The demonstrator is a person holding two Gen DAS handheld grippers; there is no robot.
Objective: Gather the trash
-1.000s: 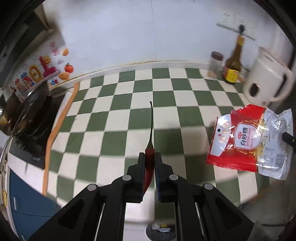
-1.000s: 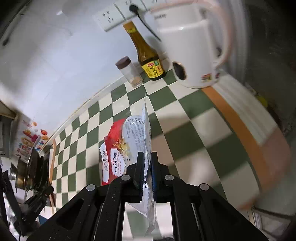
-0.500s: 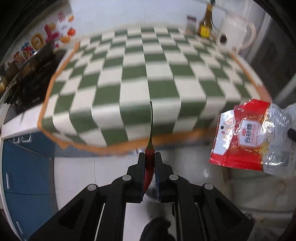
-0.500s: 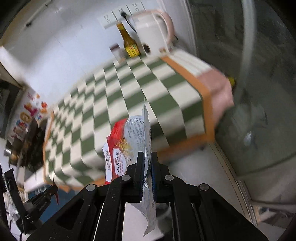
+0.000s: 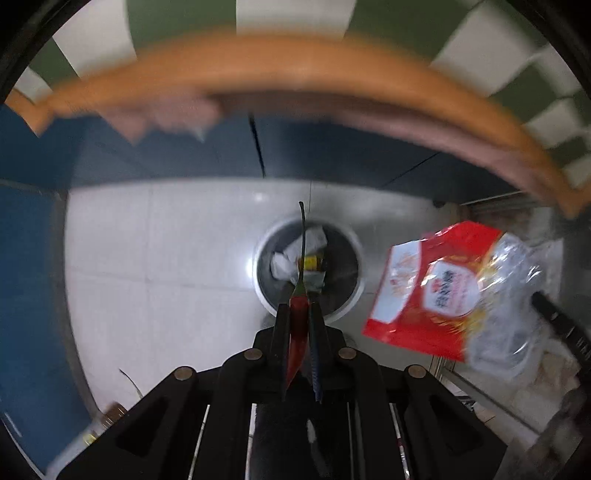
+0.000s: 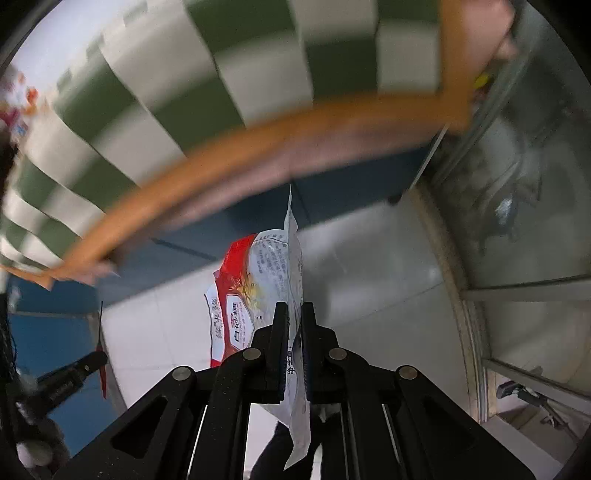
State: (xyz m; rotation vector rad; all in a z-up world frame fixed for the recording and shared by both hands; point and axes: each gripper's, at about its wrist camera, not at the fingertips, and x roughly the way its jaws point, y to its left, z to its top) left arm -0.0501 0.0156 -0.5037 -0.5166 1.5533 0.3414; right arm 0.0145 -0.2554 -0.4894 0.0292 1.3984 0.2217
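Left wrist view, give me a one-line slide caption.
Left gripper clamps a red chili above the floor bin; red bag alongside.

above us we see the checked green and white counter (image 5: 303, 22), blurred, with its orange edge (image 5: 332, 70). below that run dark blue cabinet doors (image 5: 33, 266), and the pale tiled floor (image 5: 159, 251) spreads under them. on the right a glass door (image 6: 524, 206) in a metal frame stands beside the cabinets.
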